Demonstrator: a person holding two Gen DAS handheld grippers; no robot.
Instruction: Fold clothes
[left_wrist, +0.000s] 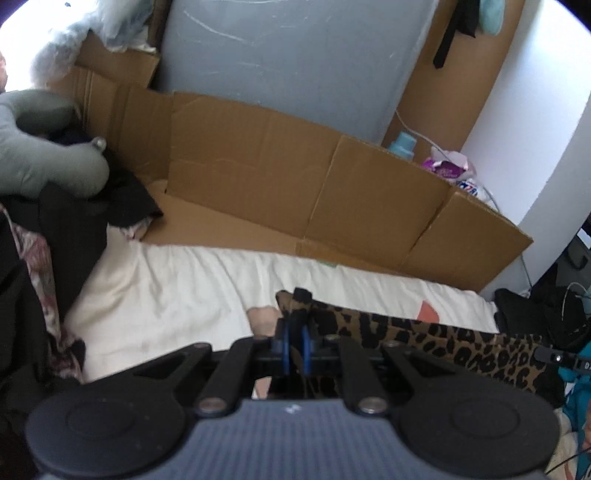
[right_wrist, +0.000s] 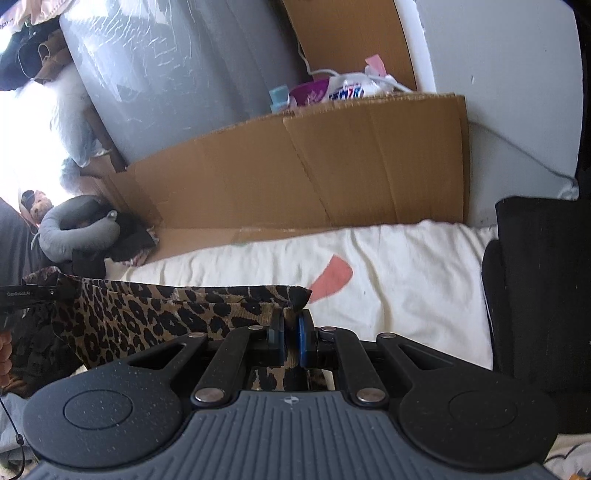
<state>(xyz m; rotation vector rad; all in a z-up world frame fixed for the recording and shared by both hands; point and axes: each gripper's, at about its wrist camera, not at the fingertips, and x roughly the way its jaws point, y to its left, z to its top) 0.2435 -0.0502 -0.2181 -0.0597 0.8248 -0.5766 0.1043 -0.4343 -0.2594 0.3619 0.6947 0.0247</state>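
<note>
Both grippers, left (left_wrist: 295, 332) and right (right_wrist: 291, 325), pinch the leopard cloth (right_wrist: 166, 314) by thin corners over the bed (right_wrist: 388, 295); a tug could slip one.

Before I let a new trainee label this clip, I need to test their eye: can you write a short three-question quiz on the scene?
1. True or false: the left gripper and the right gripper both pinch the leopard-print garment.
2. What stands propped behind the white sheet? A) cardboard B) a mirror C) a ladder
3. Fill in: the grey neck pillow rests on a pile of ____ clothes.

Key: 1 true; 2 A, the cardboard; 3 dark, meaning the dark clothes.
</note>
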